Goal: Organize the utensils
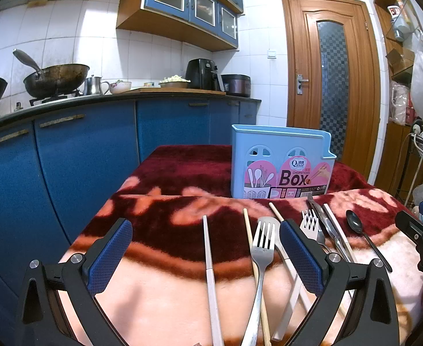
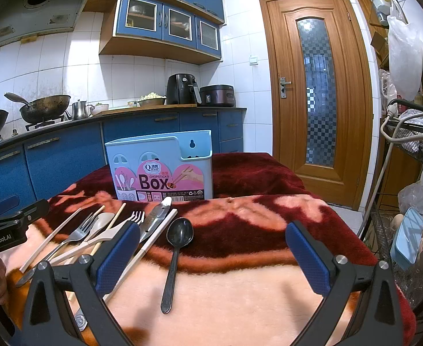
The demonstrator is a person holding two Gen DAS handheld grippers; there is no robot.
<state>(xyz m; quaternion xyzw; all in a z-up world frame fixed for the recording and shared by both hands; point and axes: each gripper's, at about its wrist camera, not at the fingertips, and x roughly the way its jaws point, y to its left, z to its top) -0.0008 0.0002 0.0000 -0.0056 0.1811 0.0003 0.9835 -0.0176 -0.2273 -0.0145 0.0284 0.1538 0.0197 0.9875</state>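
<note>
A light blue chopstick box (image 1: 280,161) with a pink label stands upright on the red and pink blanket; it also shows in the right wrist view (image 2: 159,167). Several utensils lie in front of it: a steel fork (image 1: 262,259), a pale chopstick (image 1: 211,276), a wooden chopstick (image 1: 252,248), a knife (image 1: 325,225) and a black spoon (image 1: 361,233). The black spoon (image 2: 175,248) lies between my right fingers. My left gripper (image 1: 205,255) is open and empty over the fork and chopsticks. My right gripper (image 2: 213,255) is open and empty.
Blue kitchen cabinets (image 1: 81,155) with a stove and woks (image 1: 55,80) run along the left. A wooden door (image 2: 315,92) is behind the table. A wire rack (image 2: 407,201) with cables, bags and eggs stands close on the right.
</note>
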